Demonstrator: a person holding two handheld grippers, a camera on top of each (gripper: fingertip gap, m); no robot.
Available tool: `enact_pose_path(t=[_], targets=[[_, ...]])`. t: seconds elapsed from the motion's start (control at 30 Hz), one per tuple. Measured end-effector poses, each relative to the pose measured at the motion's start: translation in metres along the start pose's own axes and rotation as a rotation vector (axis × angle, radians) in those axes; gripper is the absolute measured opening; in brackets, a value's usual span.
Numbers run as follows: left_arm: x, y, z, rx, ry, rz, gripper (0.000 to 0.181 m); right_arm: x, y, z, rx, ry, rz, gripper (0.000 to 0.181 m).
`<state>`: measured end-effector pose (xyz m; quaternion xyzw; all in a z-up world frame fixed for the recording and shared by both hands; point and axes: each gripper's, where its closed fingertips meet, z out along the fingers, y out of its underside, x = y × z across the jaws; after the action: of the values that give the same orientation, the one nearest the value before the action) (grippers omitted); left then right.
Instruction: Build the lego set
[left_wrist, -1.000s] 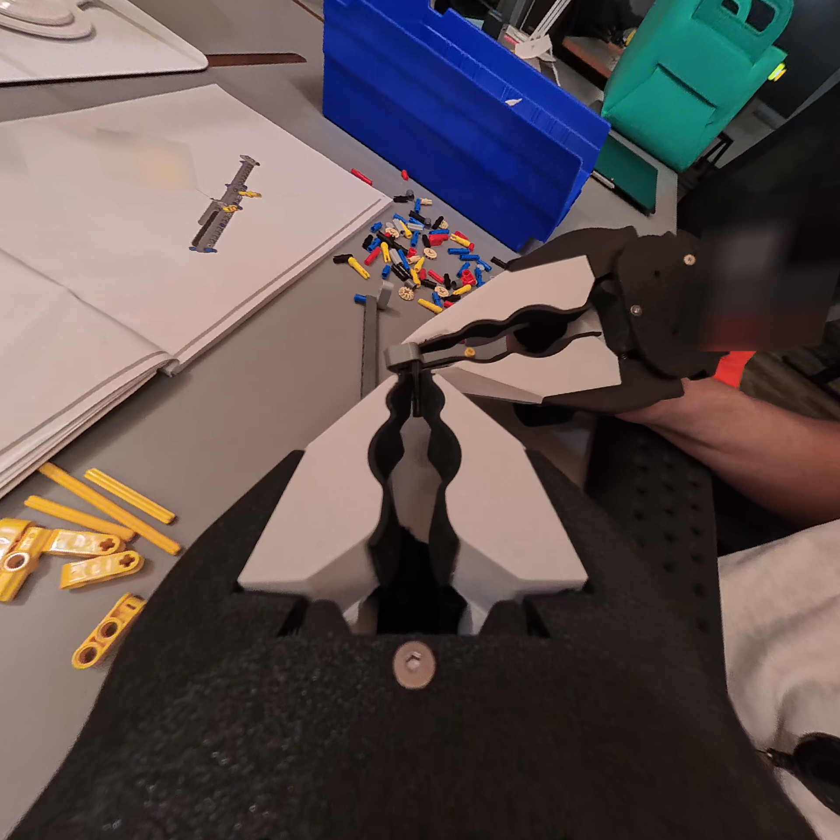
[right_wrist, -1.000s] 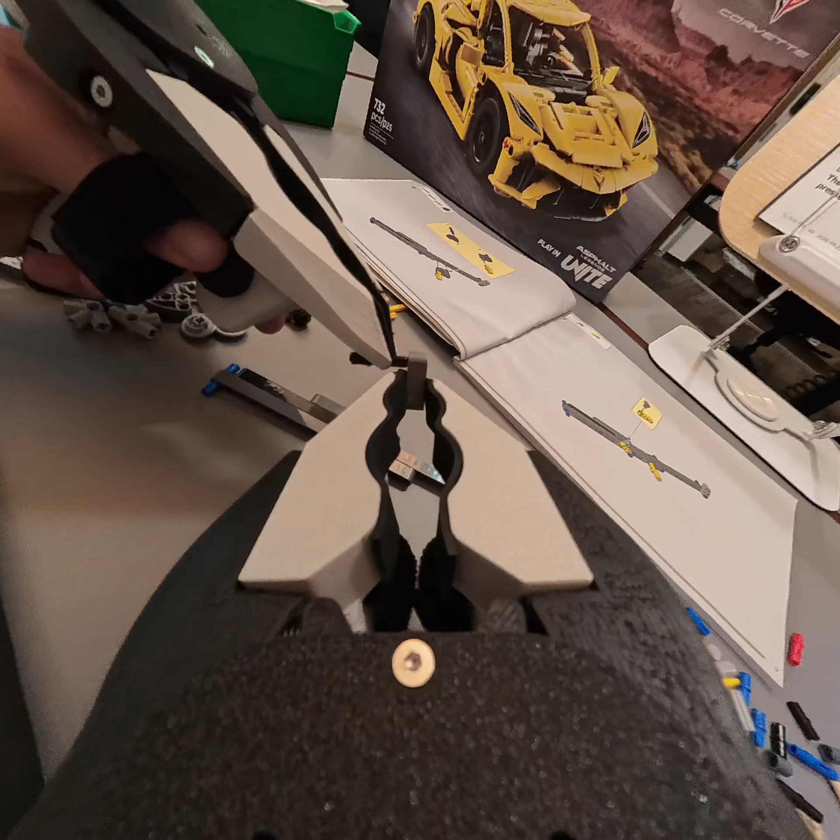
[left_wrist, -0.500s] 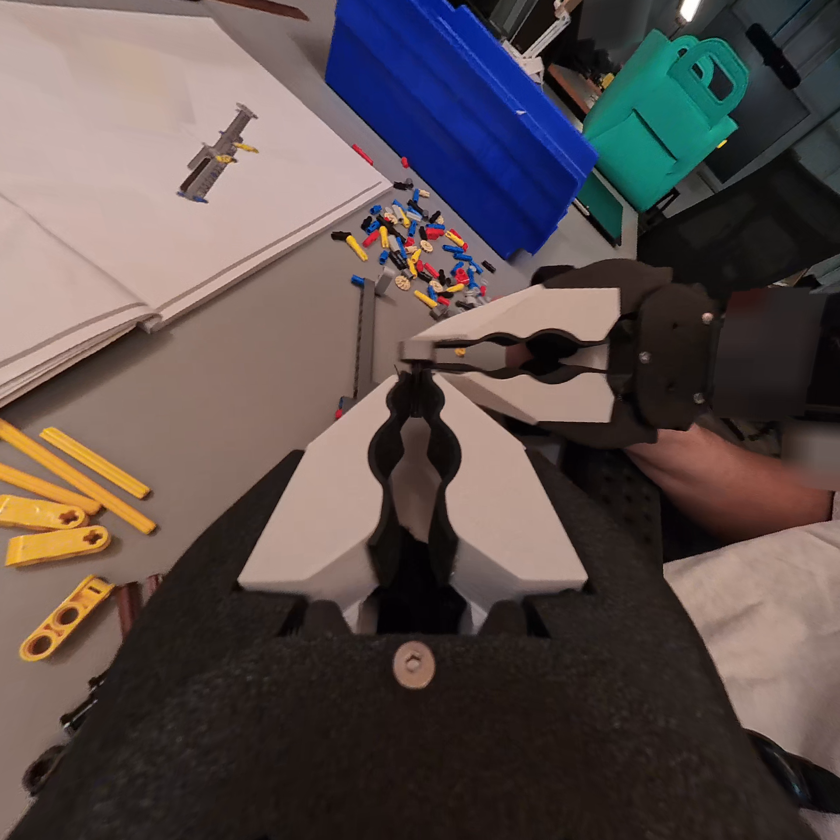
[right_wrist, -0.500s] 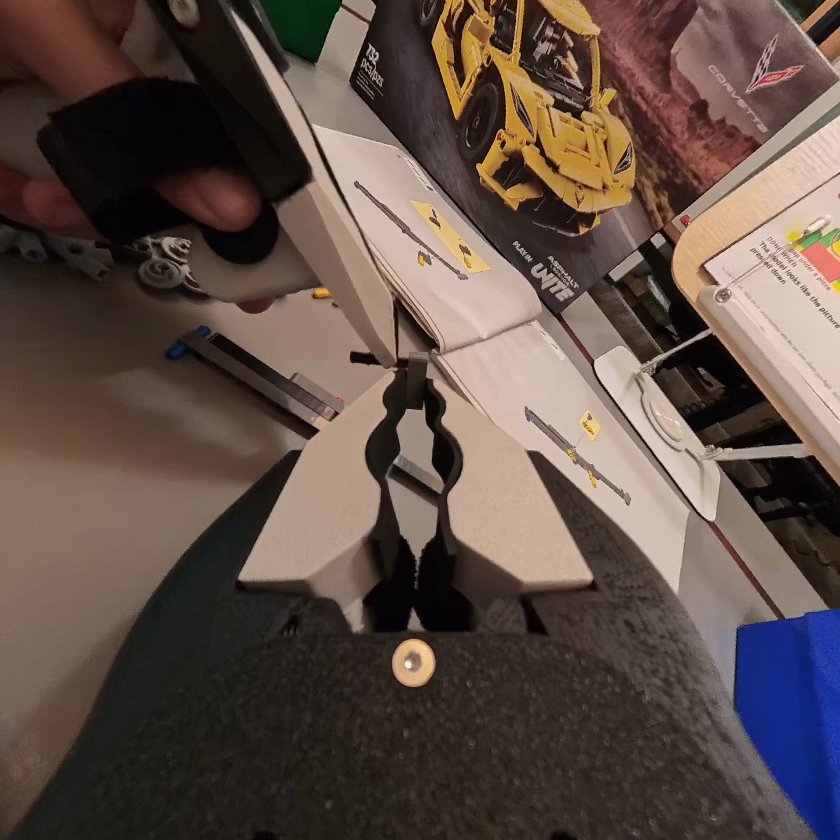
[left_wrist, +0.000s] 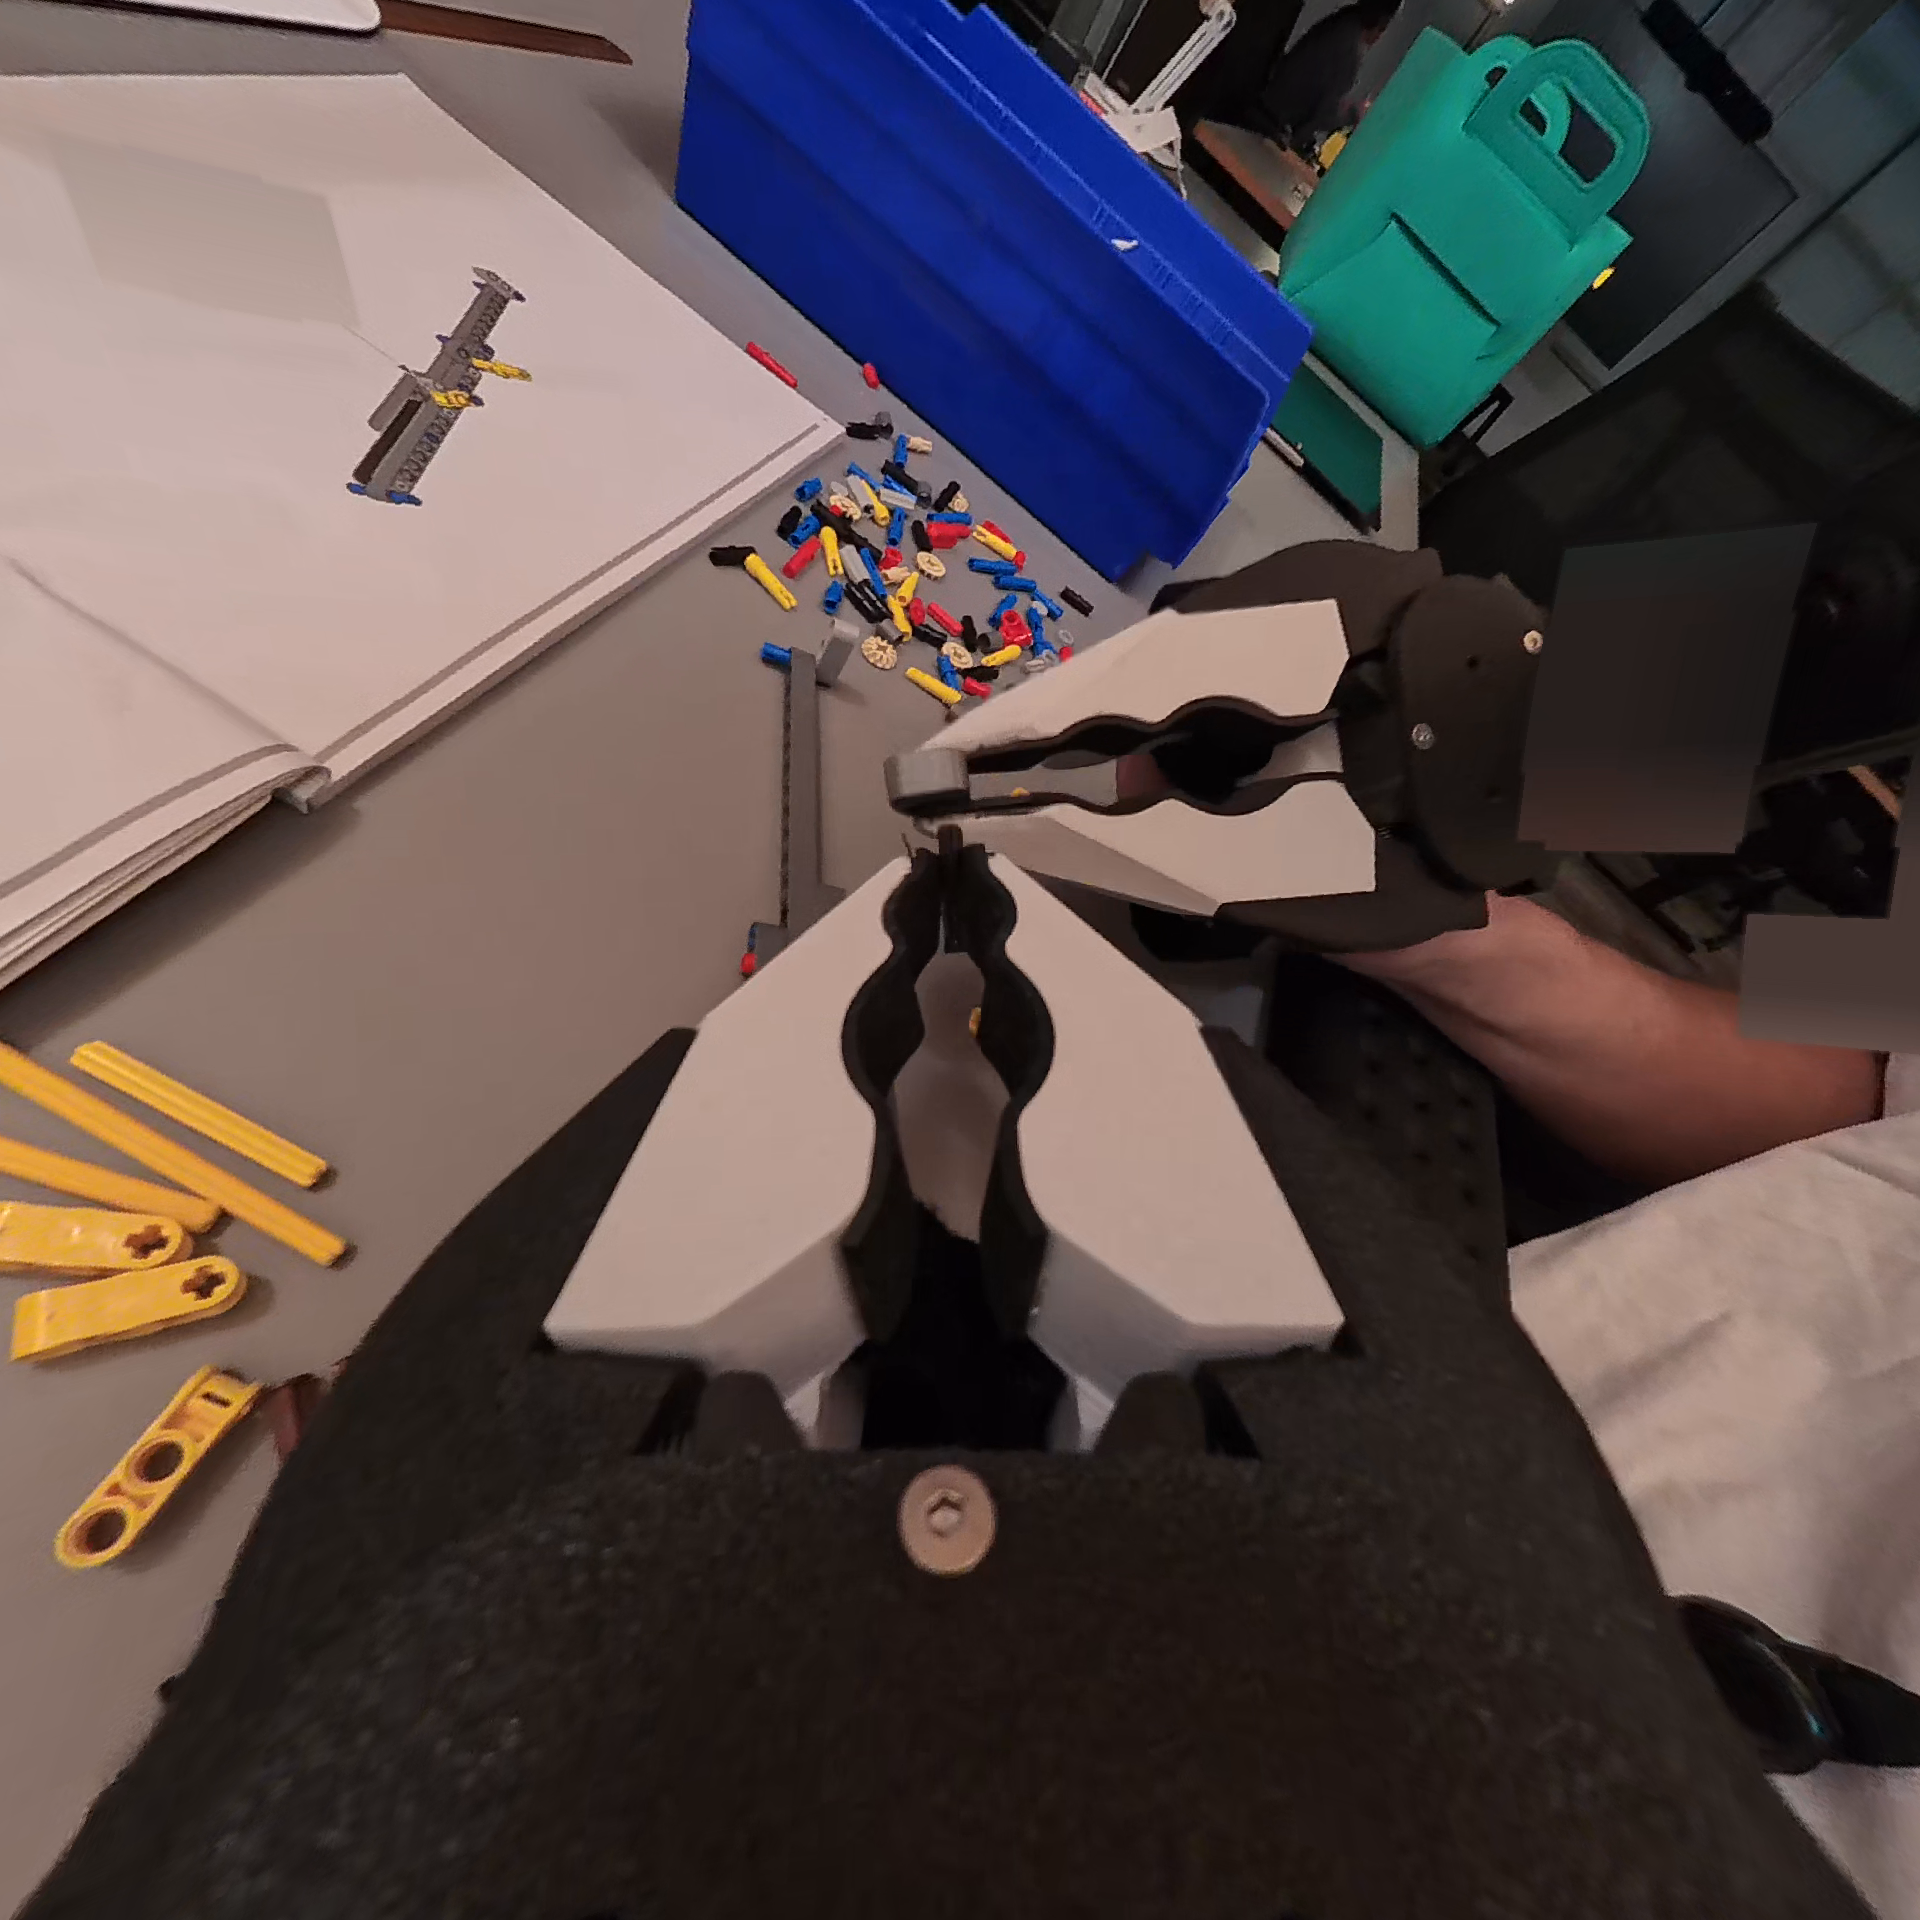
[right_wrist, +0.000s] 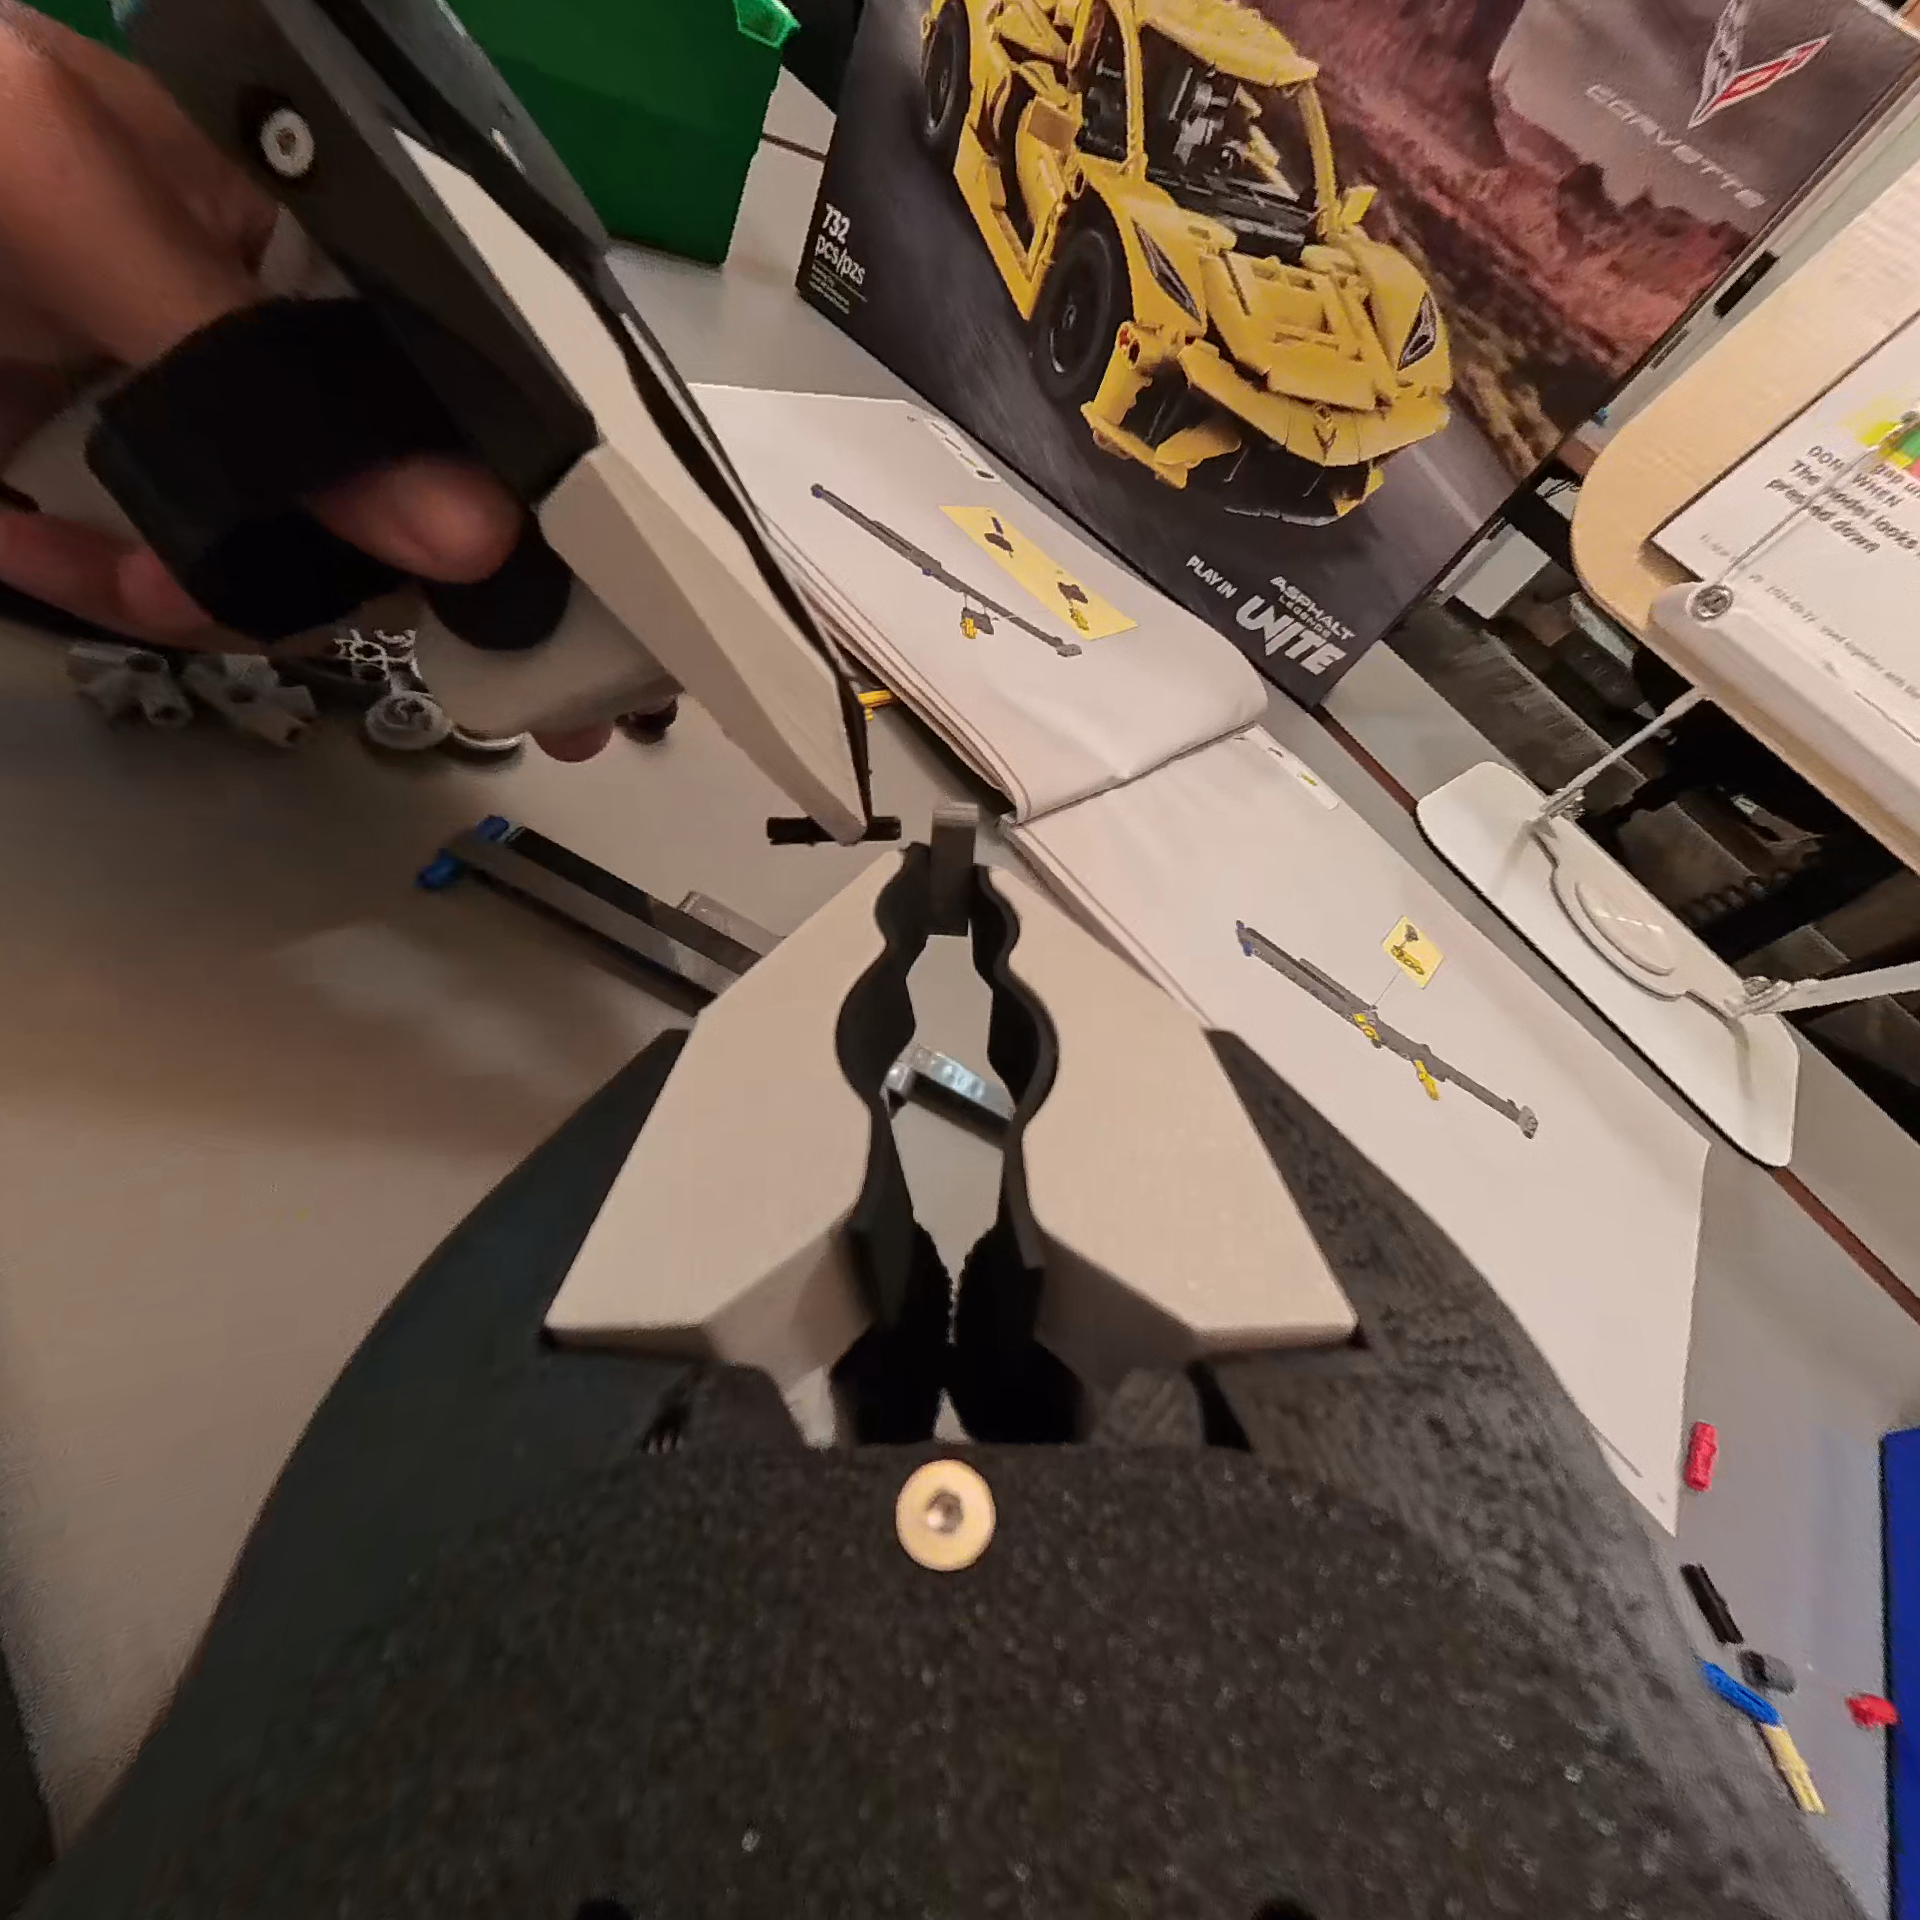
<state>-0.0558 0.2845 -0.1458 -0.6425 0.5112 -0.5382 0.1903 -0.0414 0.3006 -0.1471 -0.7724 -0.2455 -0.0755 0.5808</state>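
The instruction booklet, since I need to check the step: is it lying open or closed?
Open. The instruction booklet lies flat on the table with two pages spread either side of its fold, each showing a build diagram.

Grey table (left_wrist: 540, 935). White booklet (left_wrist: 260, 436) printed with grey-and-yellow diagrams. Blue bin (left_wrist: 987, 270) far right; teal bag (left_wrist: 1455, 239) beyond. Mixed pile of pins (left_wrist: 914, 571): blue, red, yellow, black, tan. Yellow beams (left_wrist: 135, 1288) near left. Dark grey long beam (left_wrist: 800, 790) with blue pin at far end. Left gripper (left_wrist: 948, 868): pale grey fingers, black pads, black body, pinching black pin (right_wrist: 831, 828). Right gripper (right_wrist: 948, 873): same colours, gripping grey piece (right_wrist: 953, 847). Dark box (right_wrist: 1299, 260) showing yellow car. Green bin (right_wrist: 644, 114) far left.
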Motion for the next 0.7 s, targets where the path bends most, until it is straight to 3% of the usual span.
enact_pose_path(t=[0.7], targets=[[-0.0045,0.0068,-0.0005,-0.026,0.019,-0.053,0.002,-0.0093,0.0045,0.0038,-0.034,0.0,-0.133,0.007]])
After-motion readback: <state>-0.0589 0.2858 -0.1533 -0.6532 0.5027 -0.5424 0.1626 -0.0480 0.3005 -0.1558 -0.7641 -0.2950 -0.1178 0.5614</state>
